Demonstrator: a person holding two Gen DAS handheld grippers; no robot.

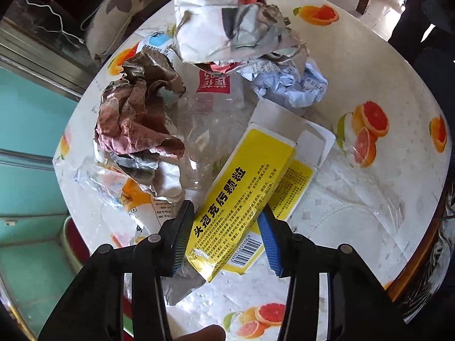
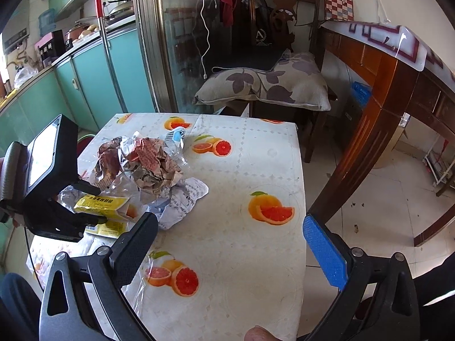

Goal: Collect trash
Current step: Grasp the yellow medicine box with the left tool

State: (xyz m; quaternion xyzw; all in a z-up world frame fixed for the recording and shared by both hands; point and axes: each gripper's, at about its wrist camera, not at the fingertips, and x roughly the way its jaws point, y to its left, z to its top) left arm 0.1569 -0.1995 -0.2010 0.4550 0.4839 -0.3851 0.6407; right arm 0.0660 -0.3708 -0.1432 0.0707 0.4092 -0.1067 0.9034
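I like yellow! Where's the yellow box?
The yellow medicine box sits between the left hand-held gripper fingers, on the table's left side, beside the crumpled paper.

Around you stands a table under a white oilcloth printed with orange and grapefruit slices (image 2: 241, 170). Behind its far edge you have a dark wooden chair (image 2: 284, 5) carrying a grey leaf-patterned cushion (image 2: 264, 85). A white cable (image 2: 205, 28) hangs before the glass sliding door (image 2: 176, 42). To your left run teal kitchen cabinets (image 2: 85, 79), a red-handled mop (image 2: 105, 42) leaning against them. To your right stands a brown wooden table (image 2: 384, 91).
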